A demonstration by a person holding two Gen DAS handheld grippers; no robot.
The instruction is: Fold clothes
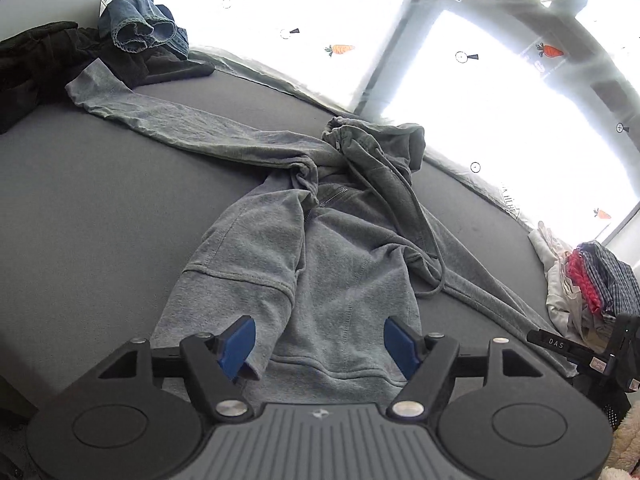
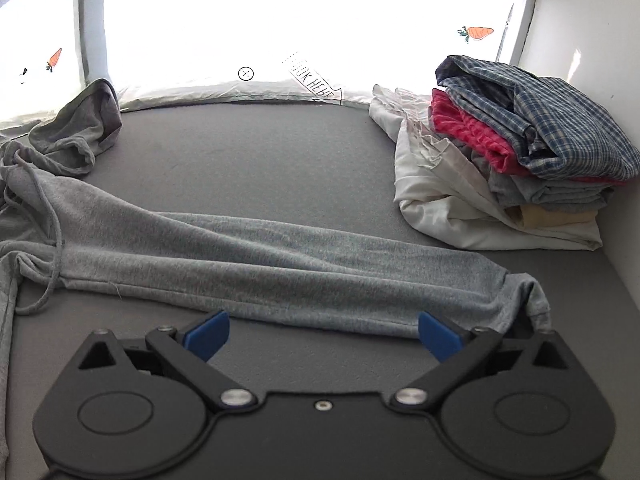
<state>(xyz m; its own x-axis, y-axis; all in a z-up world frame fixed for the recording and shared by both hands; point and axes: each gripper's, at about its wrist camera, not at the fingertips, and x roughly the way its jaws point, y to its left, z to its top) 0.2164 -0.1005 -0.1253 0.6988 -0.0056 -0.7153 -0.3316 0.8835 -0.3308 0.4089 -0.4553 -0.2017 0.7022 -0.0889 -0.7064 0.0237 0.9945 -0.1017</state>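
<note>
While we hold both grippers [image 1: 319, 345] [image 2: 323, 337] open and empty, grey hoodie [image 1: 320, 264] spread on our dark surface [image 1: 100, 208], folded stack [image 2: 532, 148] beside.

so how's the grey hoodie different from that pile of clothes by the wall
The grey hoodie lies spread out and unfolded, sleeves stretched wide; the pile of clothes is folded and stacked. The hoodie is one plain grey garment; the pile mixes blue check, red, white and tan. Both rest on the grey surface.

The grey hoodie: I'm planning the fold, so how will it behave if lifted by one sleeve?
The grey hoodie looks floppy: it lies creased and bunched on the grey surface, so it would probably sag and trail. Its drawstring lies loose and would likely dangle.
</note>
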